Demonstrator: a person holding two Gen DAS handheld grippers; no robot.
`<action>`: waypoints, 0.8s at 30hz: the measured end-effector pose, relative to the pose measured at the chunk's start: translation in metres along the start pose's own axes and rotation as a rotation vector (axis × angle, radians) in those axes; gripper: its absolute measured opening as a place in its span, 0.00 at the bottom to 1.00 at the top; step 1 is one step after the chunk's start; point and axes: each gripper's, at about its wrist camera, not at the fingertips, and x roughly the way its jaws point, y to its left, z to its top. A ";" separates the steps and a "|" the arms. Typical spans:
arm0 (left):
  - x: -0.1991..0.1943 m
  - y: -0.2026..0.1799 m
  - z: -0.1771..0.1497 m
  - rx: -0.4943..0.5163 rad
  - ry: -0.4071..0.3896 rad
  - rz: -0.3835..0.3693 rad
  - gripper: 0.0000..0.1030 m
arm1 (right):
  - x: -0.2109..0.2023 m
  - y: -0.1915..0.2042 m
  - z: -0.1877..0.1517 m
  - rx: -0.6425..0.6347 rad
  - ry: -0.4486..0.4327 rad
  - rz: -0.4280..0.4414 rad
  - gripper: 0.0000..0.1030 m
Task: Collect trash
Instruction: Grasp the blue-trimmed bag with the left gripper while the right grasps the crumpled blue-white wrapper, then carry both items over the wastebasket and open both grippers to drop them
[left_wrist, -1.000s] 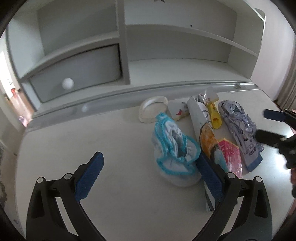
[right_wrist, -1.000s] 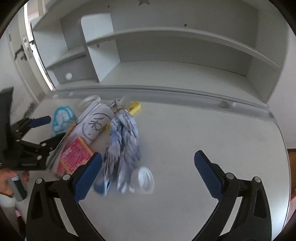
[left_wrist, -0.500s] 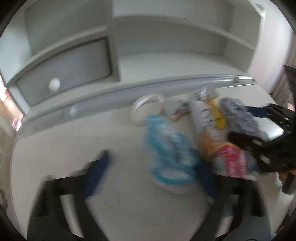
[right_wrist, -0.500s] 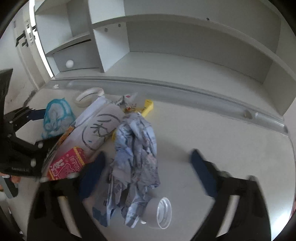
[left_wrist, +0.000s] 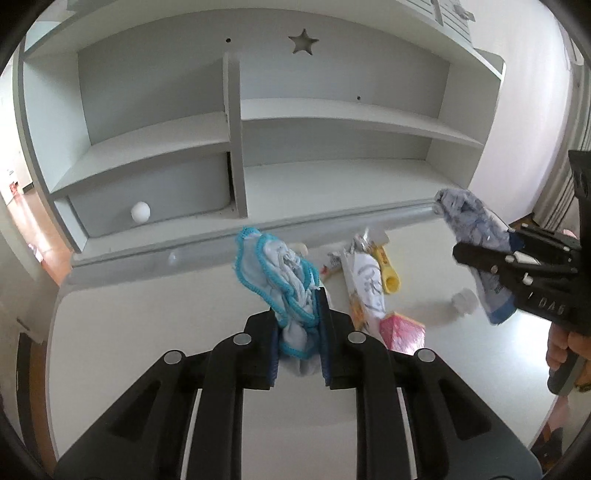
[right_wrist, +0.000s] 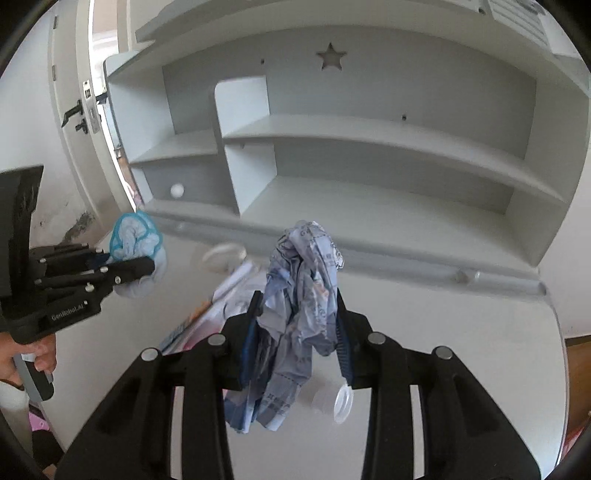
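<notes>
Left tongs: my left tongs (left_wrist: 297, 317) have just been closing and now pinch the blue-edged cloth wad (left_wrist: 284, 277) between both pads, jaws nearly together; it hangs off the worktop (left_wrist: 147, 350)
Right tongs: my right tongs (right_wrist: 297, 332) have just been closing too, and clamp the crumpled blue-grey wrapper (right_wrist: 301, 295), jaws part-way in because the bundle is thick; its tail dangles clear of the surface
Both at once: in the left wrist view the right tongs hold the wrapper up at the far right; in the right wrist view the left tongs hold the cloth wad up at the far left
Still on the worktop: long white packet (left_wrist: 364, 284), yellow piece (left_wrist: 388, 269) beside it, red-pink packet (left_wrist: 400, 328) nearer me, small clear cup (right_wrist: 334, 398) lying on its side under the wrapper, white ring (right_wrist: 223, 256) near the back ledge
Behind: pale grey shelf unit (left_wrist: 332, 122)
Bin: I cannot see any bin or bag
Progress, as I judge it: early; two pieces picked up but not yet dropped anywhere, five or so left
Next, I reckon: carry both to wherever the trash goes, then come back for the packets and cup
</notes>
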 end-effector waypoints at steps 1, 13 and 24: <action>0.000 -0.003 -0.003 0.003 0.009 0.004 0.16 | 0.001 -0.001 -0.007 0.010 0.018 0.013 0.34; -0.033 -0.082 -0.012 0.071 -0.005 -0.189 0.16 | -0.076 -0.036 -0.041 0.124 -0.054 0.063 0.34; -0.028 -0.368 -0.050 0.590 0.146 -0.744 0.16 | -0.245 -0.193 -0.191 0.466 -0.052 -0.253 0.35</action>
